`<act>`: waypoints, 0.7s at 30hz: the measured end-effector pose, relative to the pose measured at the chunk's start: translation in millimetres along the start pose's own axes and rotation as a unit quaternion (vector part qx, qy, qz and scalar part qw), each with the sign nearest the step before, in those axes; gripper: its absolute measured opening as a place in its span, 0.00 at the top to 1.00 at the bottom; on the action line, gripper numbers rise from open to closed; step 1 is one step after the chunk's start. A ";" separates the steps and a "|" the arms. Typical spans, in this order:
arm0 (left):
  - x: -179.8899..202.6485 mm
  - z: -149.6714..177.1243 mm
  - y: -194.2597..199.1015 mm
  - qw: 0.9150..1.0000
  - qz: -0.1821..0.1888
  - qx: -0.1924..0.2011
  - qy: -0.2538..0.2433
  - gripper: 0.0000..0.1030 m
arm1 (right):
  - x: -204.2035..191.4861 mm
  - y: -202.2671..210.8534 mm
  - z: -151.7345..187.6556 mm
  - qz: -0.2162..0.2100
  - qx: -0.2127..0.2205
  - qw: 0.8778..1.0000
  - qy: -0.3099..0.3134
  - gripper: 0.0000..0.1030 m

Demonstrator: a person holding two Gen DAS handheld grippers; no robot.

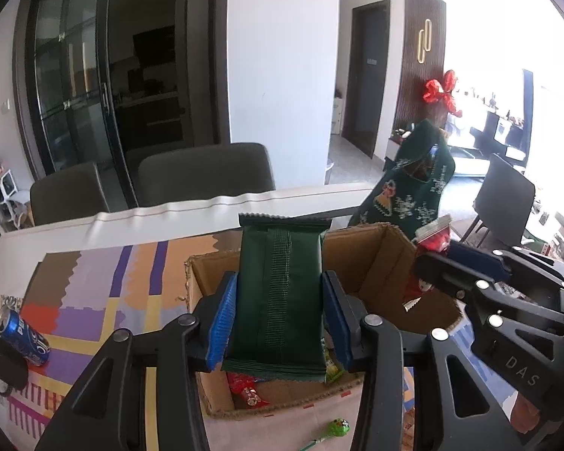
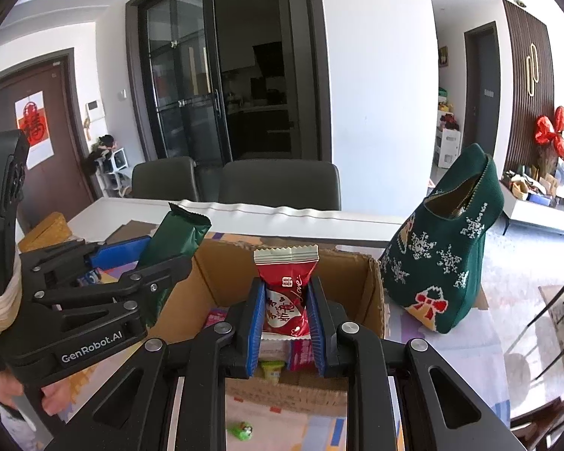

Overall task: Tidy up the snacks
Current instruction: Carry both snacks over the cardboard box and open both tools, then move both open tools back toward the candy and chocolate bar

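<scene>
My table (image 1: 105, 225) carries a patterned mat in purple, orange and yellow, and on it stands an open cardboard box (image 1: 376, 263), the biggest thing in front of me. Just beyond the box's right corner sits a dark green knitted stocking (image 2: 447, 263) with white snowflakes and a red bow, mouth open and propped upright. Two grey chairs (image 1: 203, 173) stand at the far side of the table.

My left tongs (image 1: 280, 315) hold a dark green snack packet (image 1: 282, 289) upright over the box, blue pads at both its sides; whether the pads are pressing on it I cannot tell. My right tongs (image 2: 285, 312) are clenched on a red snack packet (image 2: 285, 293) with white lettering, also upright above the box's open top.

Inside the box lie a few small wrapped sweets (image 2: 272, 368), red, pink and green. A blue soda can (image 1: 22, 334) lies on its side at the left of the mat. A green lollipop (image 1: 338, 428) rests on the mat in front of the box's near wall.
</scene>
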State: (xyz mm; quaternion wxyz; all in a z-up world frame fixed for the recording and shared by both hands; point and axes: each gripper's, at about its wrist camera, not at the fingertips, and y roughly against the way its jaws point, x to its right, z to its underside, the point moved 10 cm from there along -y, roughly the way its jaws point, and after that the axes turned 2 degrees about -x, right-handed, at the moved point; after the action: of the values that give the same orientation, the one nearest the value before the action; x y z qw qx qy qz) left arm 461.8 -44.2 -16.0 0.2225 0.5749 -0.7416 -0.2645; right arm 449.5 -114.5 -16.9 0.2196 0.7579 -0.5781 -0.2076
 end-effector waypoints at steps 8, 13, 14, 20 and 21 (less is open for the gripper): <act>0.9 10.5 17.7 1.000 -0.011 0.008 -0.010 0.32 | 12.0 9.9 -2.3 0.053 0.021 0.998 0.002 0.39; 9.9 26.5 41.4 1.000 -0.009 0.012 -0.024 0.28 | 11.8 26.4 10.3 0.050 0.013 0.999 -0.005 0.38; 11.7 30.7 46.8 0.999 -0.010 0.012 -0.028 0.27 | 10.5 31.1 14.7 0.049 0.011 0.999 -0.006 0.38; 15.6 53.9 78.1 0.999 -0.012 0.019 -0.035 0.24 | -0.9 49.8 41.4 0.039 -0.004 0.999 -0.005 0.38; 16.2 59.2 83.8 0.999 -0.013 0.019 -0.038 0.24 | -3.4 53.1 46.9 0.038 -0.008 0.999 -0.006 0.38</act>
State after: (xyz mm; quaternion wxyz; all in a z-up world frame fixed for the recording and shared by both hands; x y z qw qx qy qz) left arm 358.8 -35.3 -6.4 0.1794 0.5777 -0.7473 -0.2748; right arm 380.2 -128.1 -24.6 0.2297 0.7323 -0.6063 -0.2082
